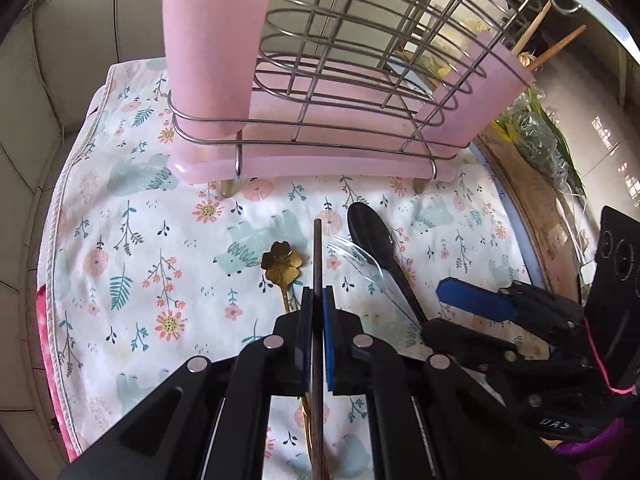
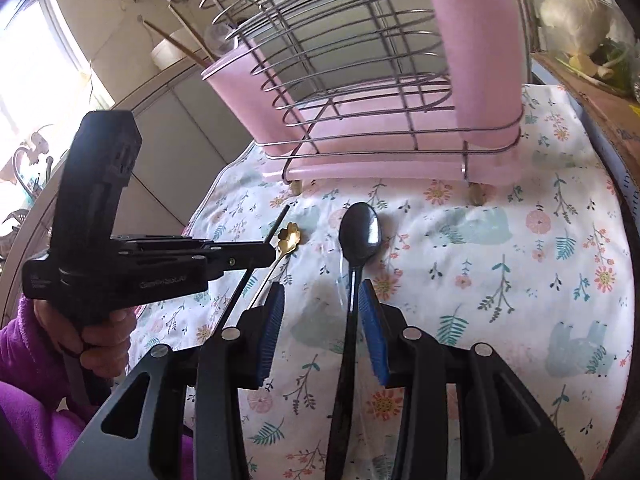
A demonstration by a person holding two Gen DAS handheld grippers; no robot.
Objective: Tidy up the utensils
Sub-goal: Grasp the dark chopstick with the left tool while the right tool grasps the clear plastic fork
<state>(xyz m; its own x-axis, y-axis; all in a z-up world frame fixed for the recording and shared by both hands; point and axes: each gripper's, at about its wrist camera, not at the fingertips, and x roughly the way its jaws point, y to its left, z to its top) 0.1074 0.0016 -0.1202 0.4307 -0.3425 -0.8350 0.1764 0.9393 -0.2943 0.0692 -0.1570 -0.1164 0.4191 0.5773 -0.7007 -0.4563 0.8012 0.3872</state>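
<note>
On the floral cloth [image 1: 132, 216] in front of the pink wire caddy [image 1: 320, 92] we're mid-pickup. Our left hand-held gripper [image 1: 318, 300] is clamped narrow on a dark chopstick [image 1: 318, 248], tip pointing toward the caddy. Our right hand-held gripper [image 2: 320, 312] is partly open, straddling the black spoon [image 2: 360, 232] handle, one pad close beside it, not yet squeezing. Gold flower spoon [image 1: 282, 262] and clear plastic spoon [image 1: 352, 256] lie loose on the cloth between them. Next, we think: lift the chopstick clear, tip it upright, drop into a caddy cup; right closes on the spoon handle. Watch that neither drags the clear spoon.
</note>
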